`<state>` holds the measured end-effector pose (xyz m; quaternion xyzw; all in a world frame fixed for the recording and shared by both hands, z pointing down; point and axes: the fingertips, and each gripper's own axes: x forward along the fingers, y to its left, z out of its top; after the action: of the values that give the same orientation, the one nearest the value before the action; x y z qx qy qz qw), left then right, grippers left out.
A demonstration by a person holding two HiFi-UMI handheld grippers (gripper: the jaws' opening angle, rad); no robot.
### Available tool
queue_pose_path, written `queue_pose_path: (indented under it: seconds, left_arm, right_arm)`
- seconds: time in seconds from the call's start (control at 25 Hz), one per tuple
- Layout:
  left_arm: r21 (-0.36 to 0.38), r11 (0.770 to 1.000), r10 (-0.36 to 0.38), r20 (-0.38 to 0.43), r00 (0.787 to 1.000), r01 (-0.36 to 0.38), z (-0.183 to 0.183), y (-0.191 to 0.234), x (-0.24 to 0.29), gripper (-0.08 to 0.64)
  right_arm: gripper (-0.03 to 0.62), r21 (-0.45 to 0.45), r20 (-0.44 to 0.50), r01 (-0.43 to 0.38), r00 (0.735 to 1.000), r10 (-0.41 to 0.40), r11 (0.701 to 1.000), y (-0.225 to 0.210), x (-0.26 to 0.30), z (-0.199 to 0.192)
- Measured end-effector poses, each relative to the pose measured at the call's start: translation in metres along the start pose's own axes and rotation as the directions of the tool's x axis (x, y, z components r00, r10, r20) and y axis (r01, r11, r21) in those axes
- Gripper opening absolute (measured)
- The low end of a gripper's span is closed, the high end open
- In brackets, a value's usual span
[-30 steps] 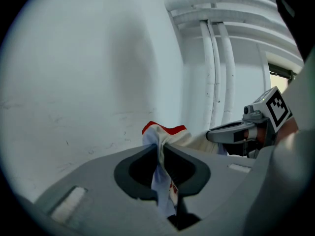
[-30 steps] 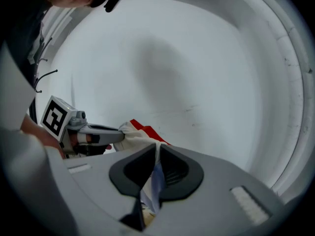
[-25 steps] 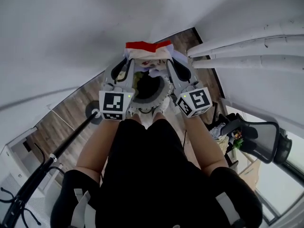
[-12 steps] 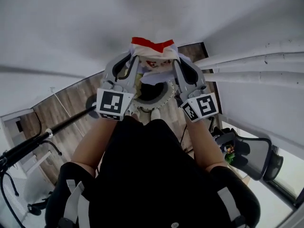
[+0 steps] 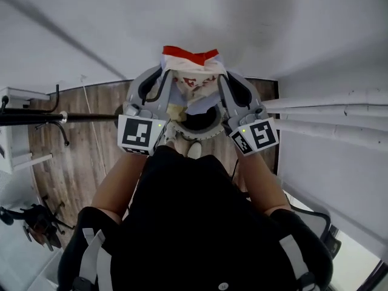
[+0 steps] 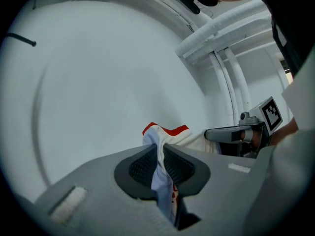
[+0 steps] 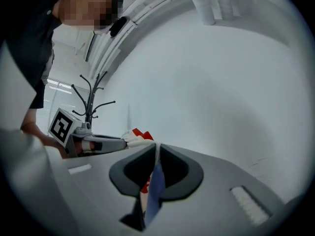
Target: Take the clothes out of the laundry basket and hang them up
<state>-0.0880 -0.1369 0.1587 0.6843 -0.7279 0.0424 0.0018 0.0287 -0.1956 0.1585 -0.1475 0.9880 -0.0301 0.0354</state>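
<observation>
A white garment point(image 5: 189, 71) with a red collar edge and a red print hangs stretched between my two grippers, held up before the white wall. My left gripper point(image 5: 166, 80) is shut on its left top edge, and the cloth point(image 6: 167, 134) runs pinched between the dark pads. My right gripper point(image 5: 218, 80) is shut on the right top edge, with a thin fold of fabric point(image 7: 153, 183) squeezed between its jaws. Under the garment, by the person's feet, stands the round laundry basket point(image 5: 209, 123) with a dark inside.
A black coat stand point(image 5: 42, 117) reaches in from the left over the wooden floor point(image 5: 79, 156); its hooks point(image 7: 91, 95) also show in the right gripper view. White pipes point(image 5: 327, 111) run along the wall at the right. Each gripper shows in the other's view.
Both grippers have lifted the garment higher, clear of the basket. The head view has swung, so the coat stand now lies level at the left and the office chair is gone.
</observation>
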Motion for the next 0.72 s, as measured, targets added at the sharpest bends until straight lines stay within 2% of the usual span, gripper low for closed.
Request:
queue_pose_path:
  seconds: [0.16, 0.44, 0.52, 0.72]
  left_arm:
    - [0.012, 0.991, 0.134, 0.022, 0.991, -0.135, 0.007, 0.02, -0.064, 0.04]
    - [0.023, 0.95, 0.312, 0.012, 0.95, -0.312, 0.017, 0.002, -0.099, 0.041]
    - [0.024, 0.929, 0.37, 0.005, 0.929, -0.37, 0.01, 0.013, -0.132, 0.041]
    - [0.024, 0.858, 0.514, -0.022, 0.857, -0.514, -0.003, 0.045, -0.219, 0.043]
  right_arm:
    - [0.028, -0.011, 0.017, -0.125, 0.992, 0.125, 0.992, 0.053, 0.006, 0.009]
    - [0.029, -0.005, 0.039, -0.291, 0.956, 0.291, 0.957, 0.063, -0.001, 0.023]
    - [0.029, 0.002, 0.042, -0.346, 0.937, 0.346, 0.938, 0.094, 0.006, 0.017]
    - [0.029, 0.015, 0.035, -0.489, 0.872, 0.488, 0.872, 0.181, 0.022, 0.004]
